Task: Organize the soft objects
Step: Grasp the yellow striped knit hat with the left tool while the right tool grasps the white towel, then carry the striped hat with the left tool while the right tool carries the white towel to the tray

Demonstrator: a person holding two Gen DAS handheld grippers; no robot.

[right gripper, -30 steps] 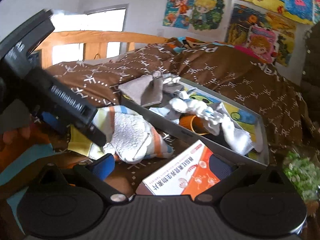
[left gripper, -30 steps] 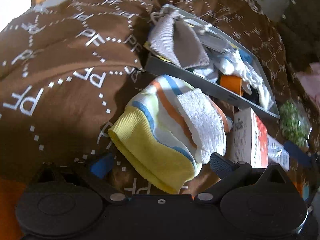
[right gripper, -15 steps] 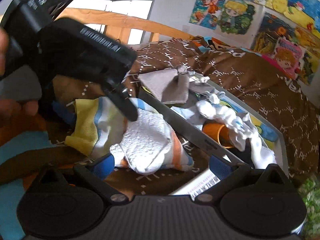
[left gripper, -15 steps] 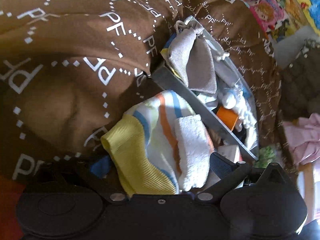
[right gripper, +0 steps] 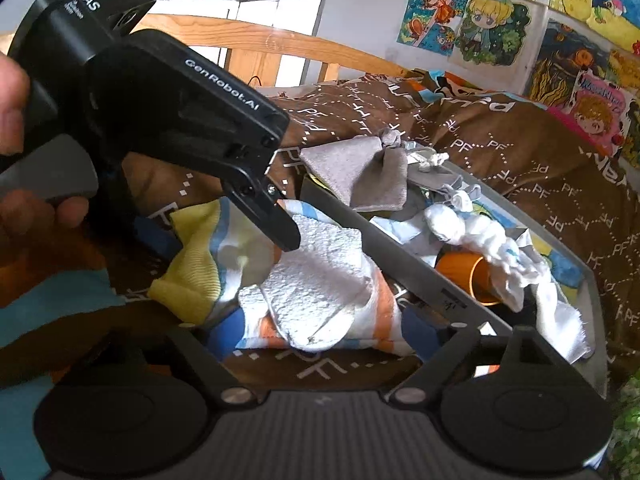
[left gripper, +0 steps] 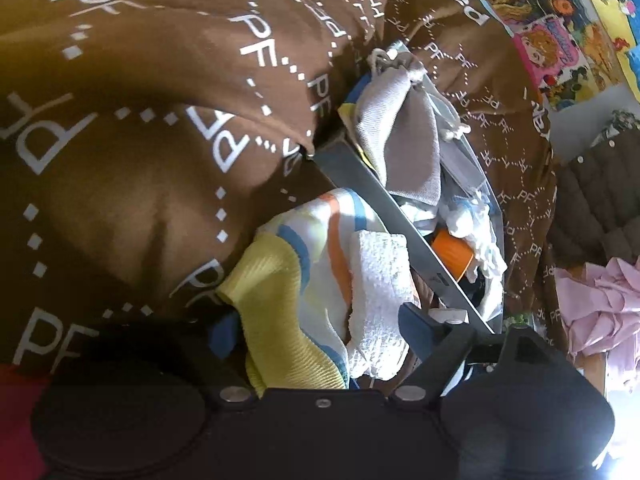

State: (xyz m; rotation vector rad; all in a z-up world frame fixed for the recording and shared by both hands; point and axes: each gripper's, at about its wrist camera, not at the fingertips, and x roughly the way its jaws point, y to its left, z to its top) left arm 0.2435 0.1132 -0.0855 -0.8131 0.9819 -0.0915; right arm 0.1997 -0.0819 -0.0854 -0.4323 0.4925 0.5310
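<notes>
A striped sock bundle (left gripper: 312, 292), yellow-cuffed with blue and orange stripes and a white terry patch, lies on the brown bedspread just outside a grey tray (left gripper: 384, 200). My left gripper (left gripper: 320, 328) is open with its fingers on either side of the bundle. From the right wrist view the bundle (right gripper: 312, 280) sits between my right gripper's open fingers (right gripper: 324, 332); the left gripper's body (right gripper: 168, 120) hangs over it. The tray (right gripper: 432, 296) holds a grey drawstring pouch (right gripper: 360, 172), white socks (right gripper: 480, 240) and an orange cup (right gripper: 472, 276).
The brown "PF" bedspread (left gripper: 140, 140) bulges up at the left of the tray. Pink cloth (left gripper: 600, 304) lies at the far right. A wooden bed frame (right gripper: 280, 48) and cartoon posters (right gripper: 520, 20) stand behind. A hand (right gripper: 24, 184) grips the left tool.
Both grippers have closed in on the sock bundle. The left one rolled and moved forward so its fingers now flank the bundle. The red and white box has left the right view.
</notes>
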